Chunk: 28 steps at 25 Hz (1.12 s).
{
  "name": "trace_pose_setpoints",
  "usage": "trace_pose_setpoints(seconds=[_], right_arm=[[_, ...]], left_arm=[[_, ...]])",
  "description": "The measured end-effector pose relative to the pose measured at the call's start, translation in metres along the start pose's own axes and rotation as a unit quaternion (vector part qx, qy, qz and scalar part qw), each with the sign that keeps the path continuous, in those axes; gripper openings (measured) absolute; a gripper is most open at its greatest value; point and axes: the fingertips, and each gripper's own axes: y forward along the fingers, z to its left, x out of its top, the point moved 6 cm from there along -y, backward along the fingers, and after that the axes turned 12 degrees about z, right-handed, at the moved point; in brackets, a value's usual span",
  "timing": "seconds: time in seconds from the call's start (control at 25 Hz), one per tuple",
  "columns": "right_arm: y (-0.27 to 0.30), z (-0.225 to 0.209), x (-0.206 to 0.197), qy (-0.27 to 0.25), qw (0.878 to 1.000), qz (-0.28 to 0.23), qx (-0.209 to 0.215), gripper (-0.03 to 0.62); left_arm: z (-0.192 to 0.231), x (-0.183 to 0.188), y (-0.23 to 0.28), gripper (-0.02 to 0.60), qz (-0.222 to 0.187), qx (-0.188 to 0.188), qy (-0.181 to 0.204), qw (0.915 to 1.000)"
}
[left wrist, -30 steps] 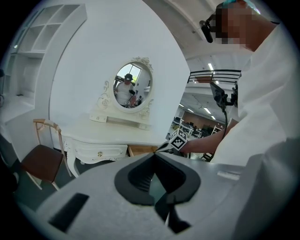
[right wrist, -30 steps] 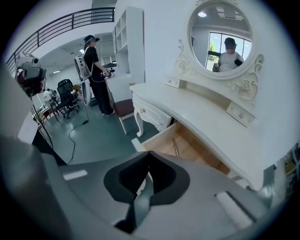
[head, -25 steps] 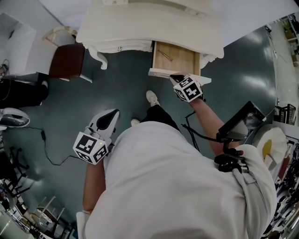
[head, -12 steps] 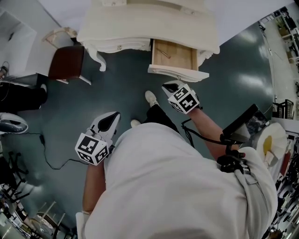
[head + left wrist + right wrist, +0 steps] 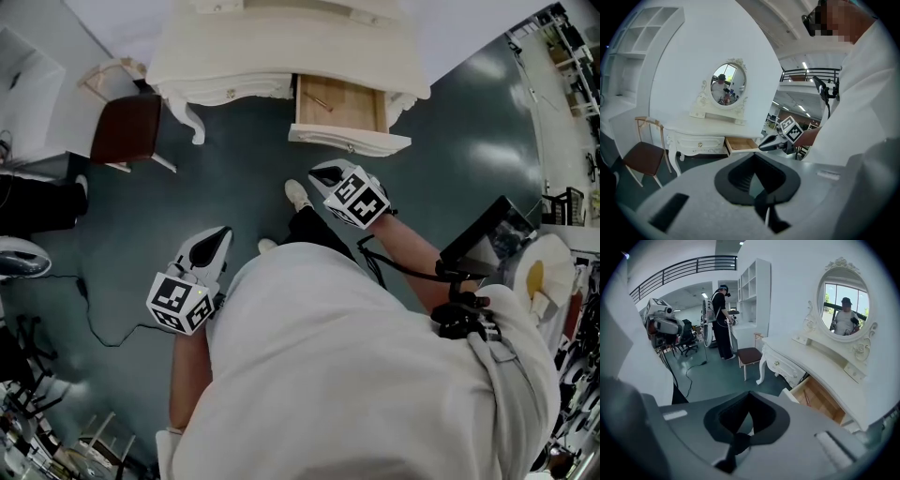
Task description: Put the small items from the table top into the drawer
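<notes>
The white dressing table (image 5: 281, 47) stands at the top of the head view, its right drawer (image 5: 339, 111) pulled open. A thin stick-like item (image 5: 317, 98) lies inside on the wooden bottom. My right gripper (image 5: 323, 172) hovers just in front of the drawer front, shut and holding nothing. My left gripper (image 5: 217, 239) hangs lower left over the floor, also shut and holding nothing. In the left gripper view the drawer (image 5: 740, 144) and right gripper (image 5: 774, 141) show beyond the left gripper (image 5: 754, 157). The right gripper view shows the right gripper (image 5: 749, 394) and the drawer (image 5: 818, 397).
A brown-seated chair (image 5: 127, 127) stands left of the table. A black cable (image 5: 94, 314) runs over the dark floor at left. An oval mirror (image 5: 843, 310) rises on the table top. A person (image 5: 723, 319) stands far off by white shelves. My feet (image 5: 298, 195) are near the drawer.
My right gripper has drawn back from the drawer's front edge toward me. The drawer stays open. The left gripper has barely moved.
</notes>
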Motion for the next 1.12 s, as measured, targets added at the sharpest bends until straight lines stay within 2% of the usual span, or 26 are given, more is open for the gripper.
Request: trace_pose_setpoints(seconds=[0.28,0.68,1.12], right_arm=[[0.0,0.007,0.006,-0.02,1.0,-0.003,0.005,0.0],[-0.001,-0.006,0.0,-0.015,1.0,-0.004,0.004,0.0],[-0.004,-0.047,0.003,-0.003,1.0,-0.006,-0.001,0.0]], left_arm=[[0.0,-0.005,0.001,0.002,-0.001,0.0,-0.005,1.0],[0.0,0.004,0.014,0.002,0.008,-0.007,-0.004,0.9999],[0.005,0.037,0.042,0.002,0.019,-0.014,0.0,0.9997]])
